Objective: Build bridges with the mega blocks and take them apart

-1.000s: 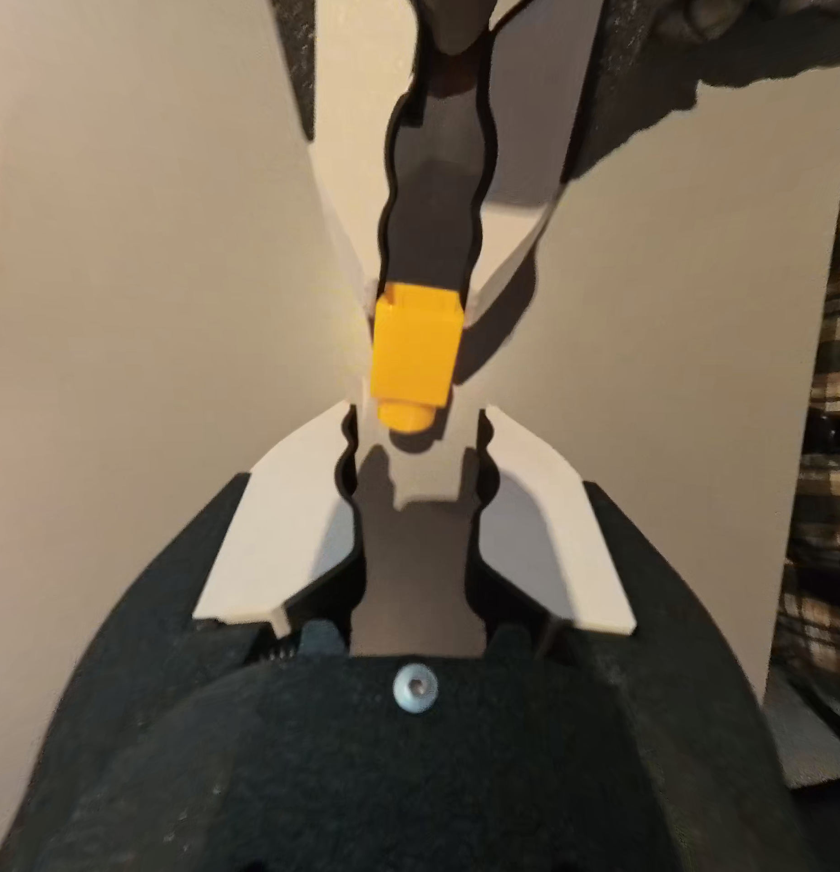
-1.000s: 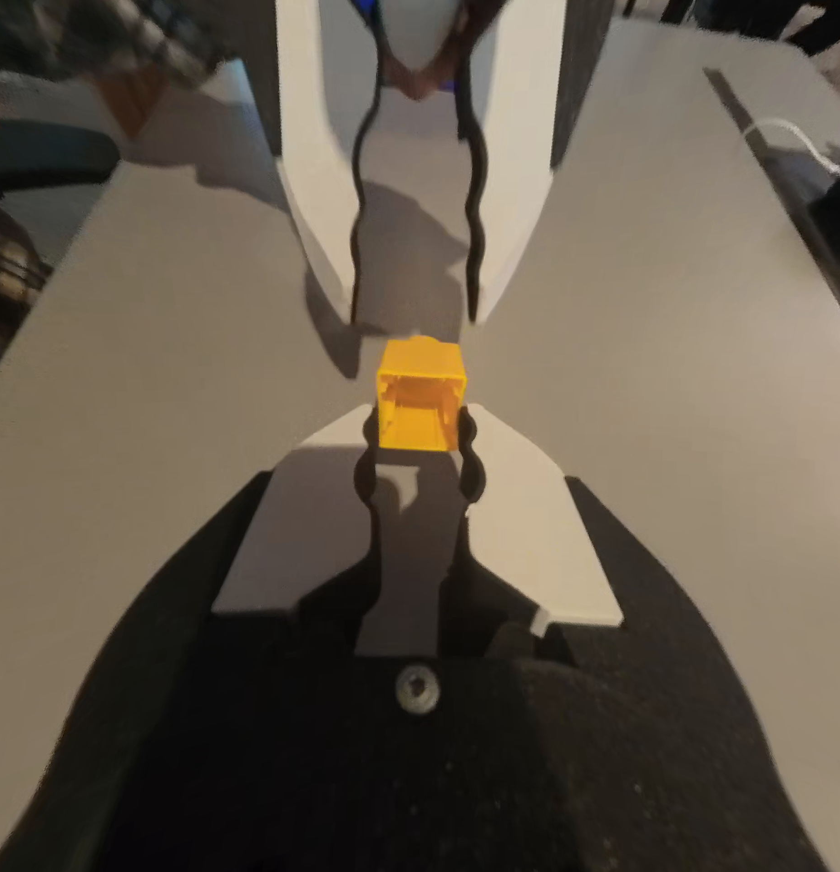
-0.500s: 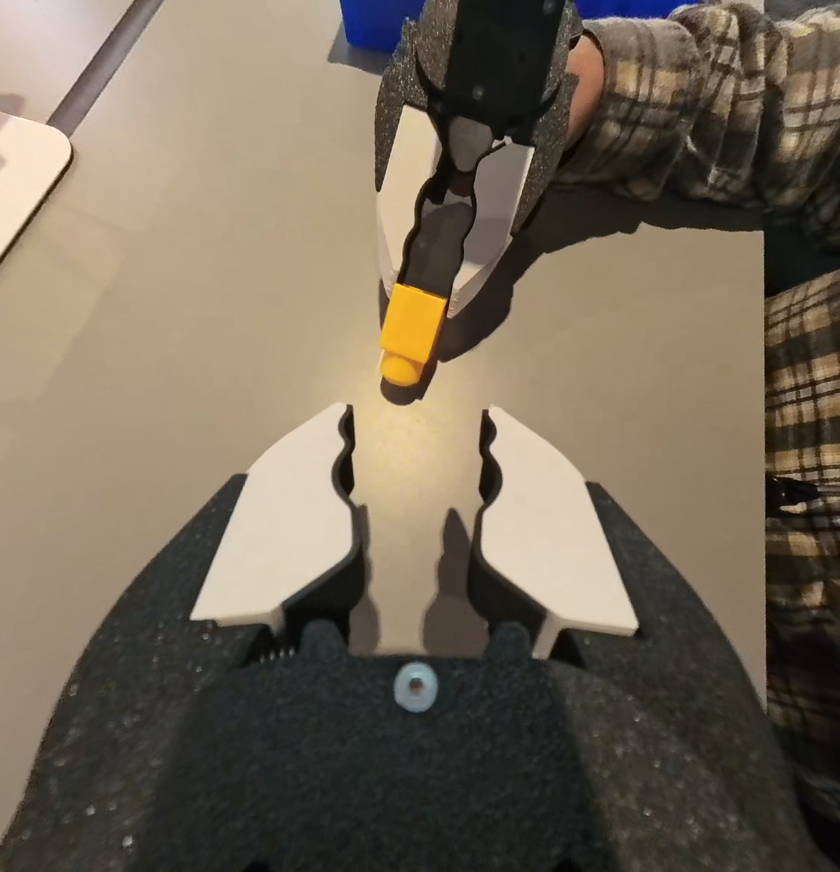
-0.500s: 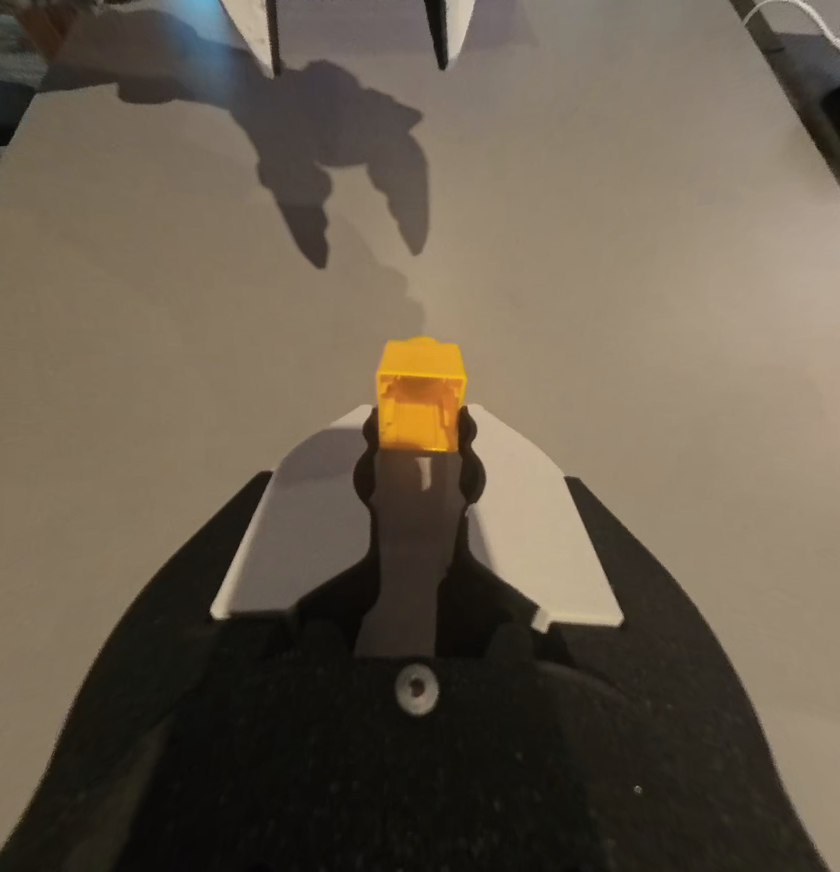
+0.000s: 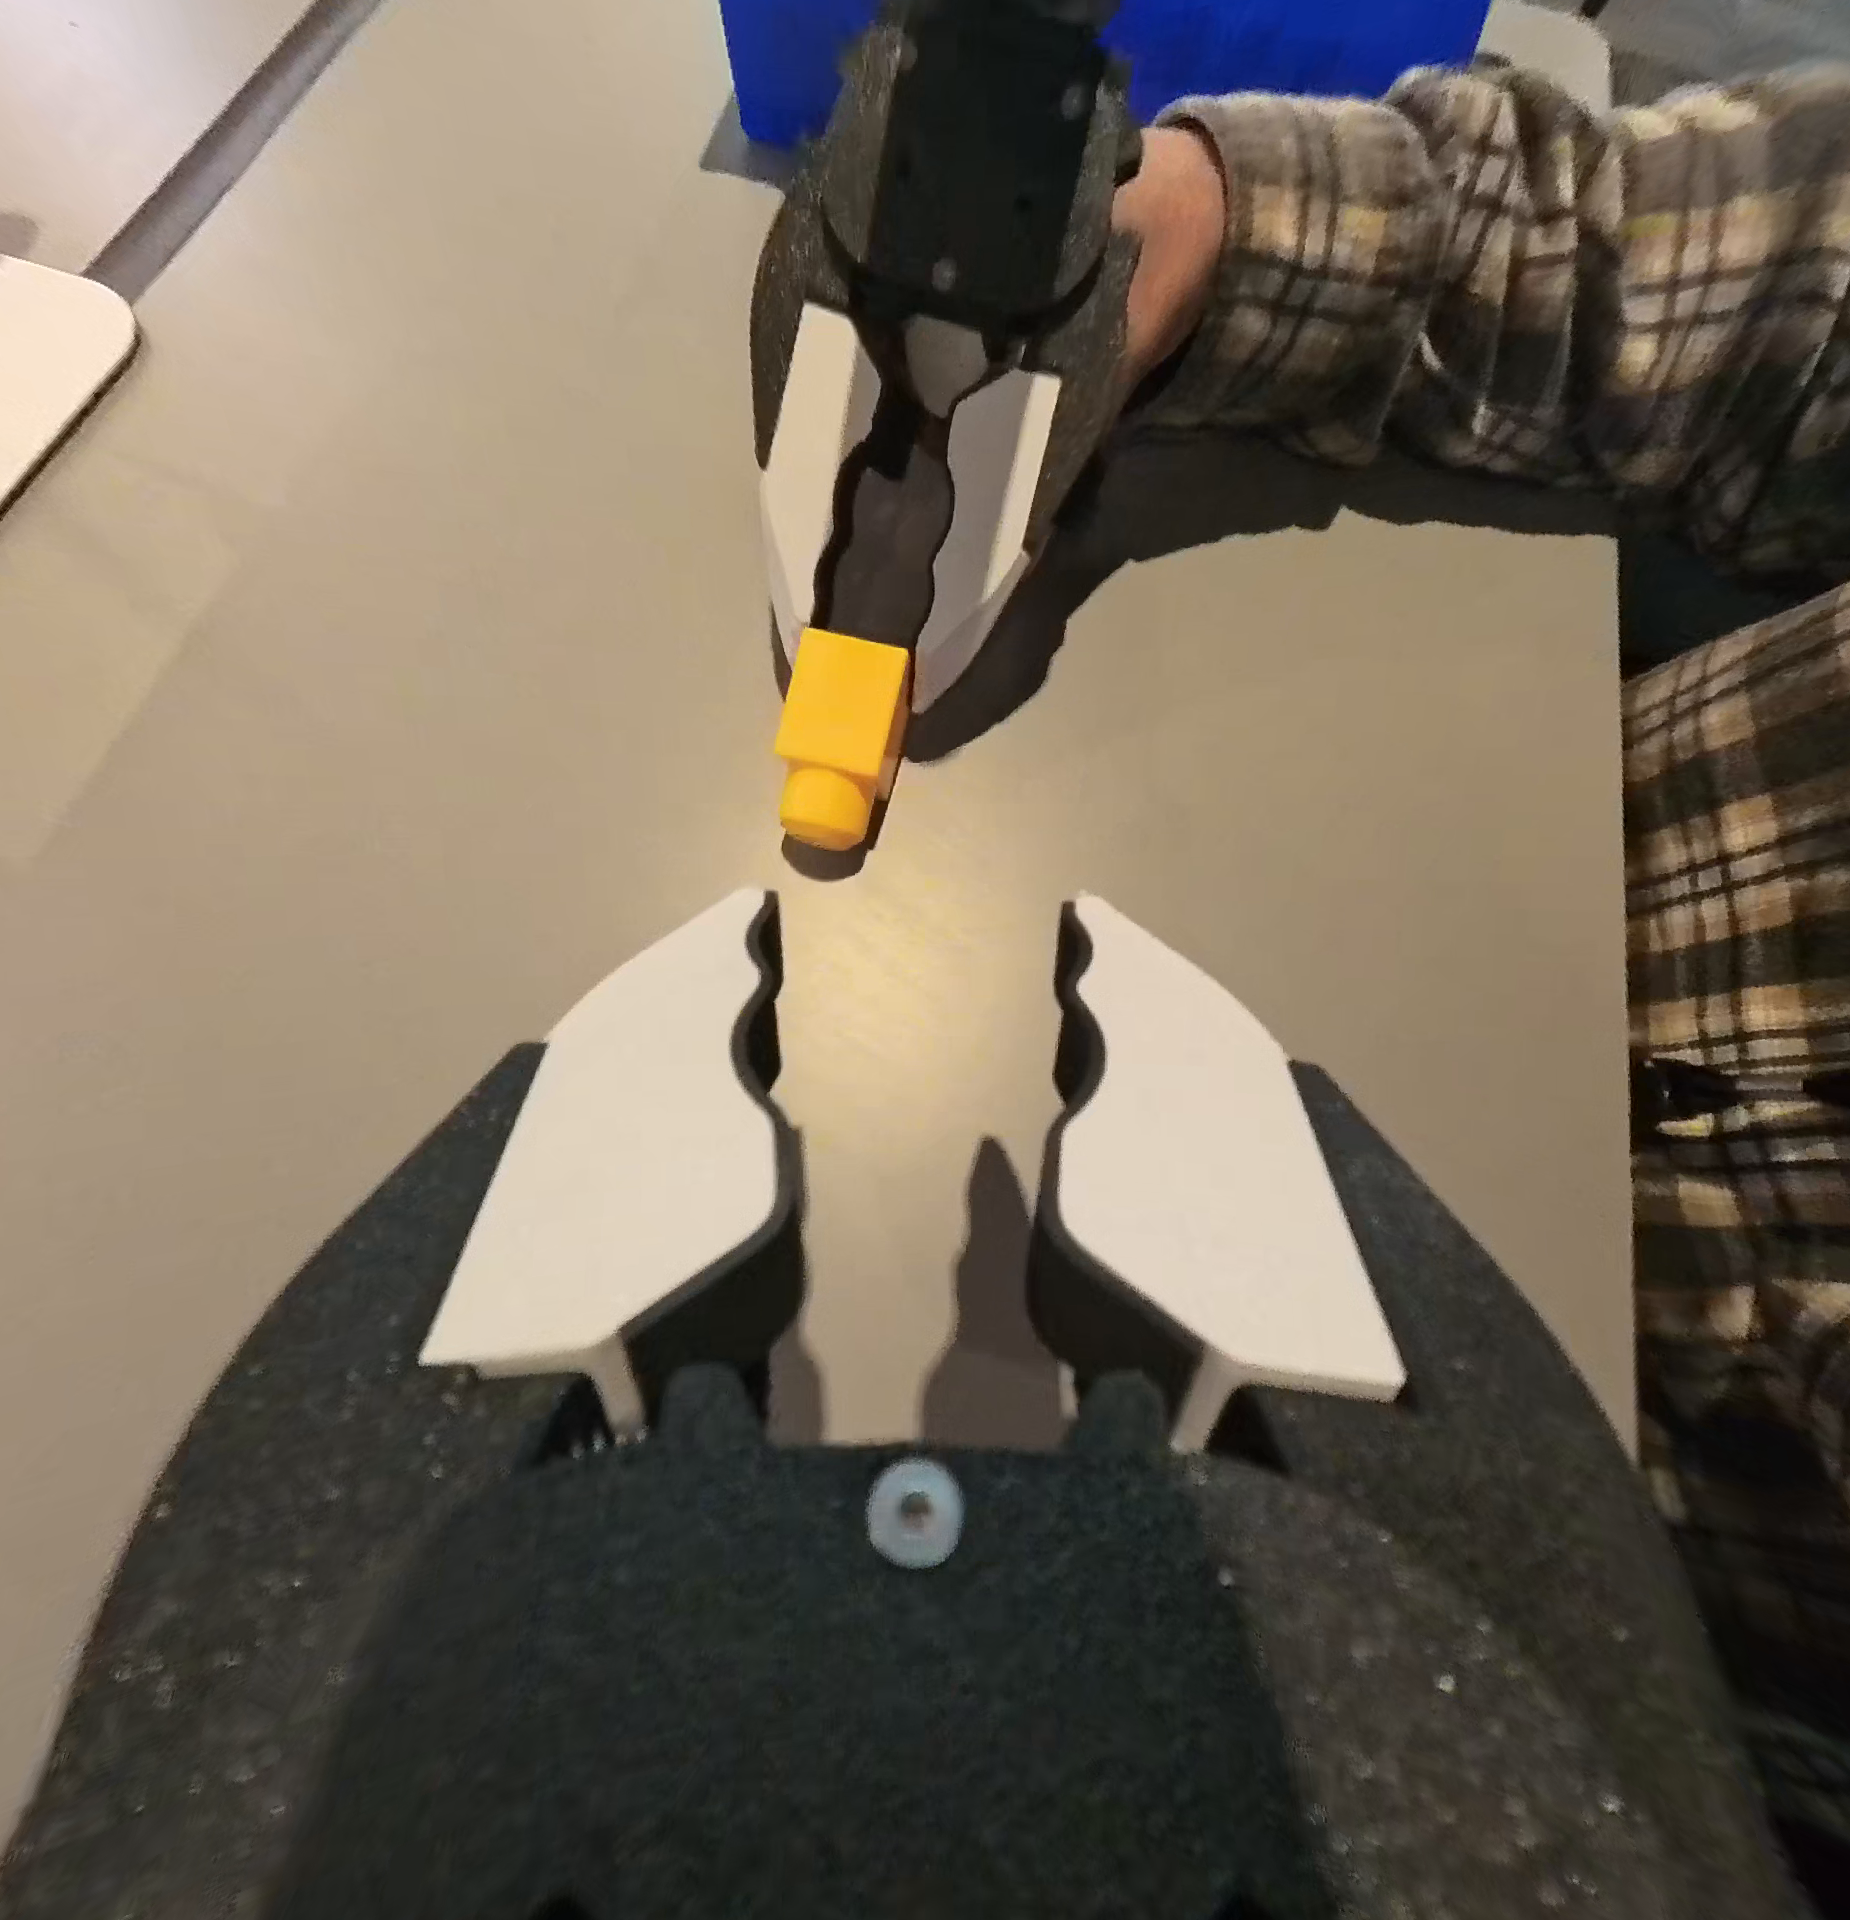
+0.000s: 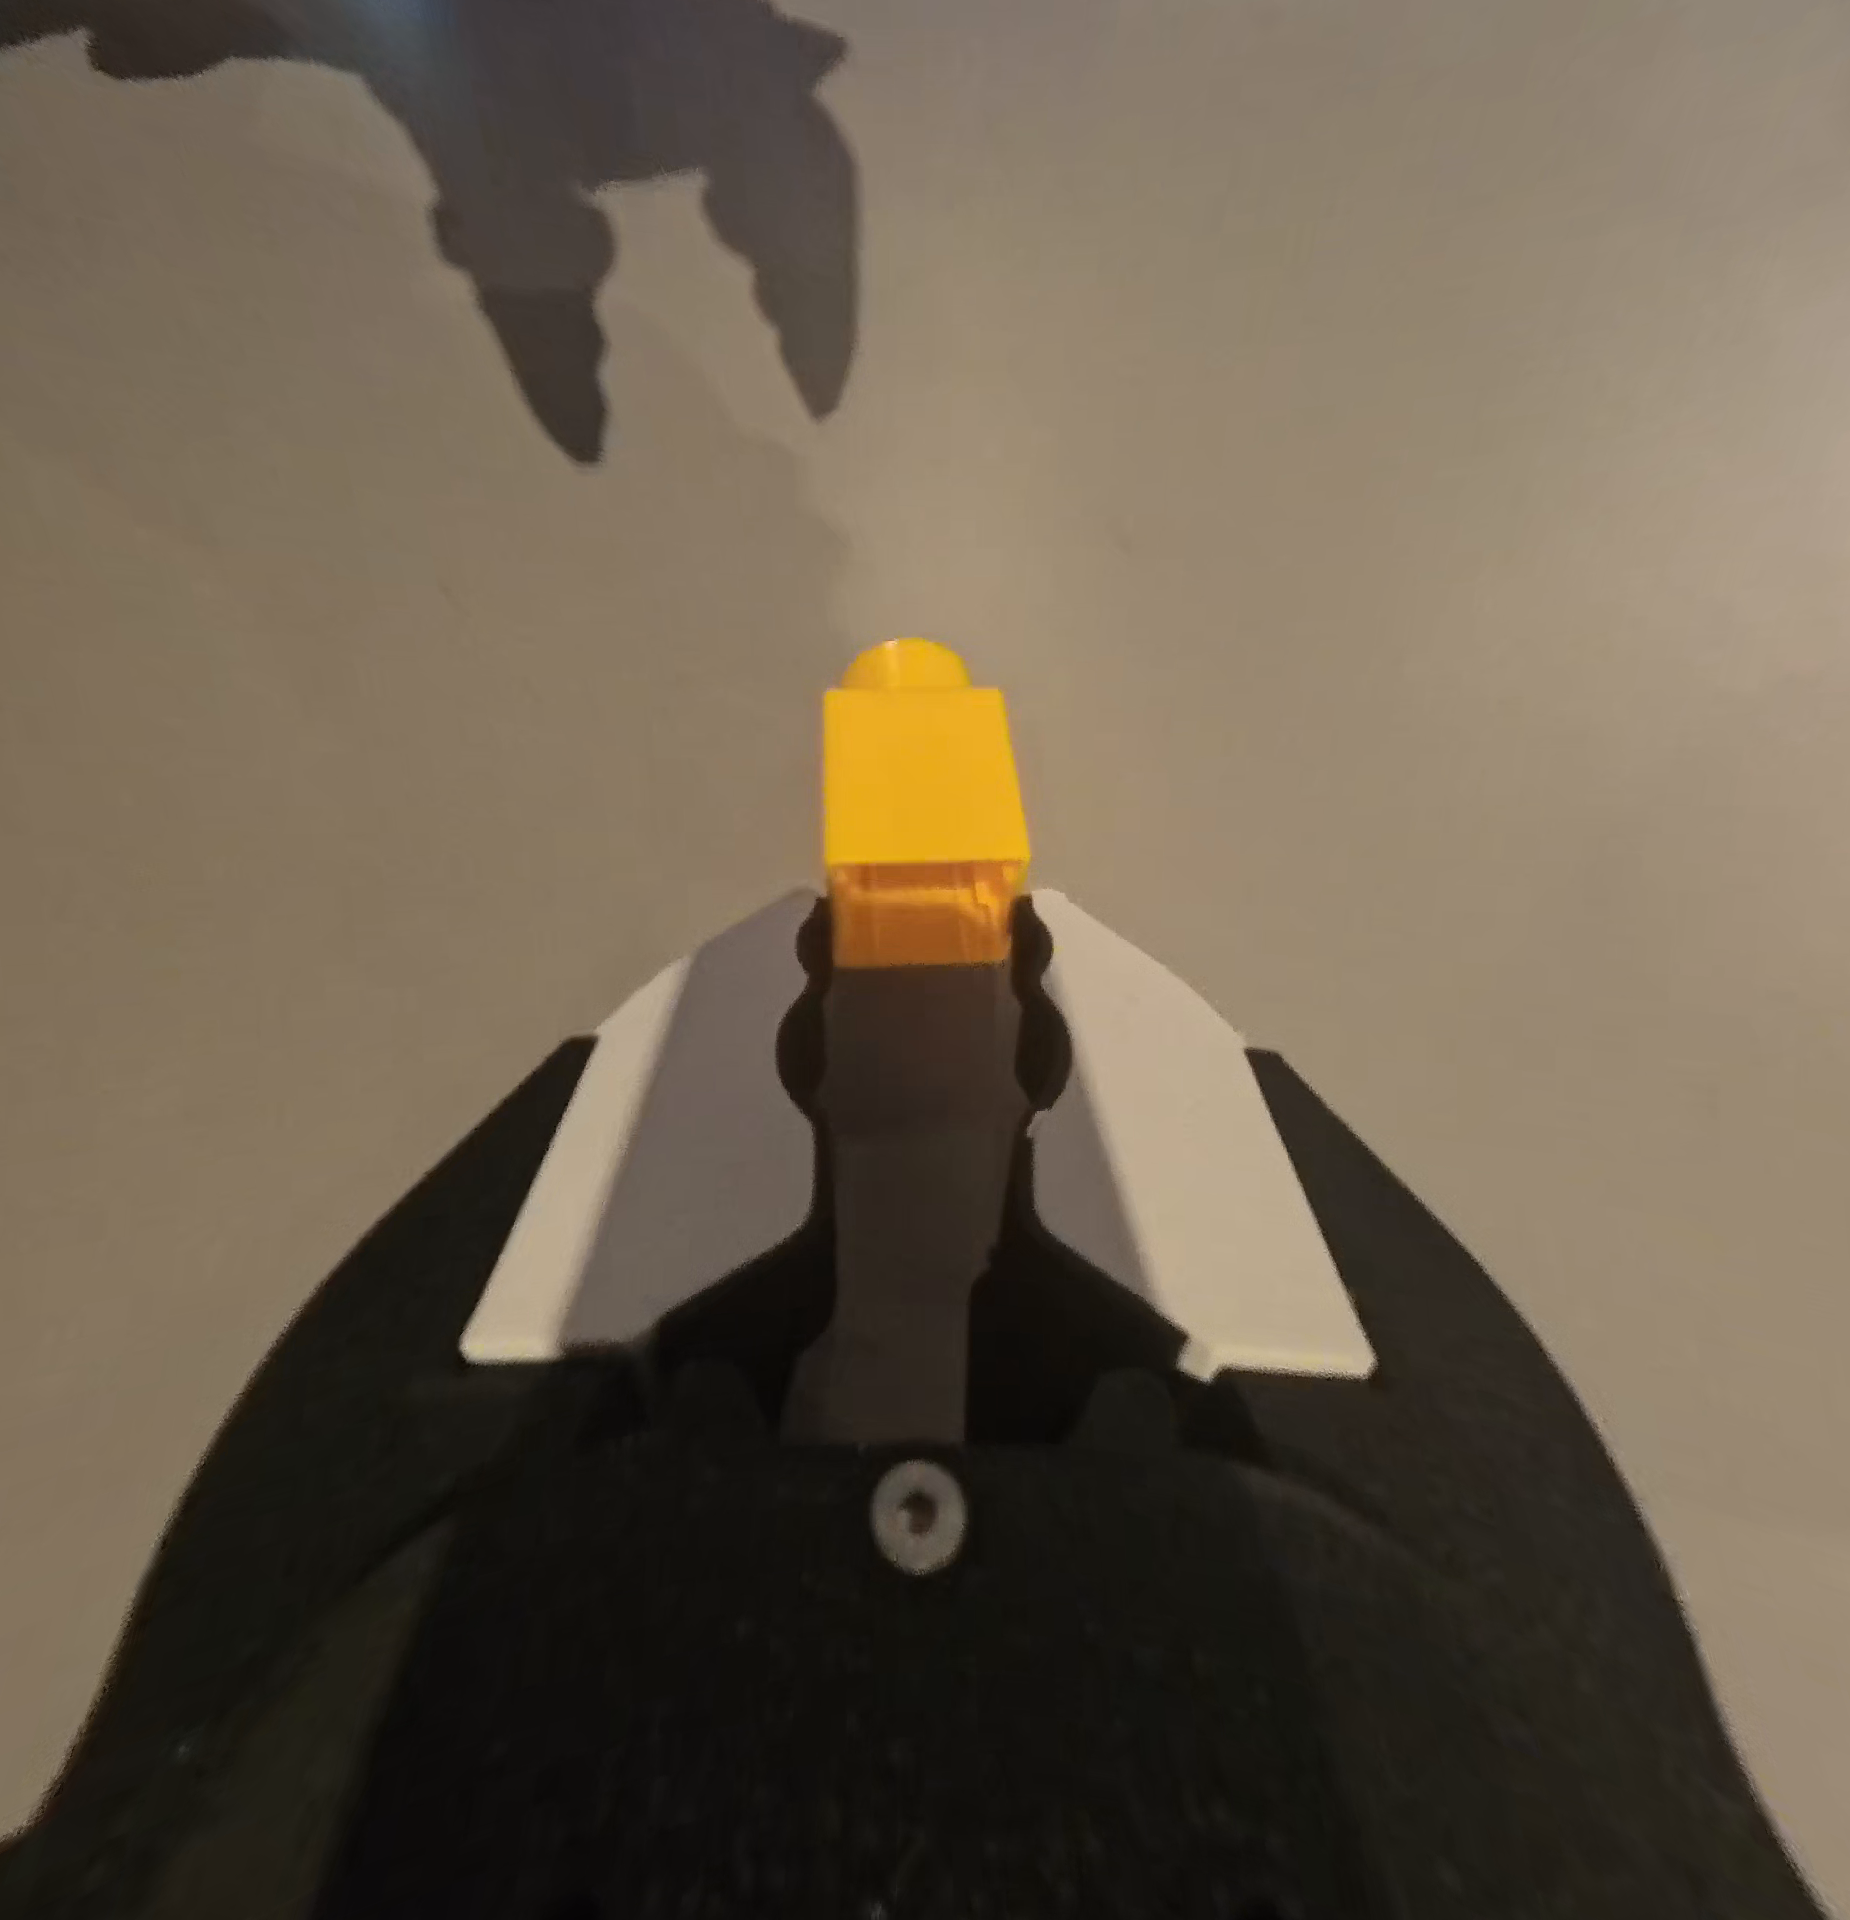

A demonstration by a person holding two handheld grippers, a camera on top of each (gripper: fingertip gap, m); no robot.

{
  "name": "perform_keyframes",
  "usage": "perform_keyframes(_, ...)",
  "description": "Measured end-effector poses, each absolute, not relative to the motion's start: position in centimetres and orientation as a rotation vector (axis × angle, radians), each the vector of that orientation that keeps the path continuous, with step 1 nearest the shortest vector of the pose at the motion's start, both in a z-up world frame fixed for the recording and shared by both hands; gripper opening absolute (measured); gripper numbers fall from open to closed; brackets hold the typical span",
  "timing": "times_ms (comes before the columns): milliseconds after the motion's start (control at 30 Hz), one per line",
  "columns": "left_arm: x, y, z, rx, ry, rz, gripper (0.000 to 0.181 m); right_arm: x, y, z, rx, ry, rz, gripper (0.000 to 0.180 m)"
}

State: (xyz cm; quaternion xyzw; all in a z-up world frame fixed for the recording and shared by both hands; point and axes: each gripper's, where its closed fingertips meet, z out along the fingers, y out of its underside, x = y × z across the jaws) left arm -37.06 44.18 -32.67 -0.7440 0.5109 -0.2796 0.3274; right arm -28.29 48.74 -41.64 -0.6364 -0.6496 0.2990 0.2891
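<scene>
Yellow block (image 6: 921, 790) (smooth plastic, one round stud) pinched in right claw (image 6: 921, 914), left claw (image 5: 916, 914) spread, empty, matte table (image 5: 381, 727).

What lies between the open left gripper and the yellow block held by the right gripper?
Only bare table, seen in the left wrist view: the left gripper is open and apart from the yellow block in the right gripper.

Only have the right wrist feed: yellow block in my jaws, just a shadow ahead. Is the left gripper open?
Observer: Yes, the left gripper has its jaws apart and empty, facing the yellow block.
Operator: Other blocks in sight?
Observer: I see none; only a blue bin behind the right gripper.
Operator: Block touching the table?
Observer: Cannot tell; its stud end hangs low, with the shadow right beneath it.
</scene>
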Motion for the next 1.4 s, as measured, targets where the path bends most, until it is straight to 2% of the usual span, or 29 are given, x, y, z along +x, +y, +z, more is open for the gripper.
perform_keyframes(33,-37.3,44.1,-32.4,-1.944,1.314,-0.736,0.051,-28.3,48.7,-41.7,-1.693,-1.74,0.79,0.034)
perform_keyframes(267,-44.2,41.7,-27.6,-1.879,1.078,-0.668,0.054,-27.7,49.1,-41.0,-1.687,-1.677,0.747,0.065)
perform_keyframes(333,-49.1,40.6,-25.8,-1.896,0.997,-0.562,0.054,-27.3,49.3,-39.6,-1.657,-1.608,0.754,0.07)
perform_keyframes(500,-66.8,37.4,-24.6,-2.188,0.676,-0.126,0.058,-26.2,49.2,-36.4,-1.579,-1.476,0.753,0.069)
perform_keyframes(733,-76.5,33.5,-30.1,-2.558,0.258,-0.082,0.059,-26.9,48.2,-35.1,-1.557,-1.405,0.818,0.065)
perform_keyframes(867,-77.7,35.0,-33.4,-2.584,0.001,-0.146,0.052,-26.8,48.2,-36.1,-1.605,-1.404,0.787,0.064)
perform_keyframes(1033,-78.9,36.1,-37.2,-2.703,-0.176,-0.101,0.053,-26.4,48.1,-36.0,-1.629,-1.355,0.824,0.059)
perform_keyframes(1400,-78.6,36.7,-39.8,-2.879,-0.252,-0.133,0.058,-26.6,47.1,-35.1,-1.61,-1.342,0.87,0.059)
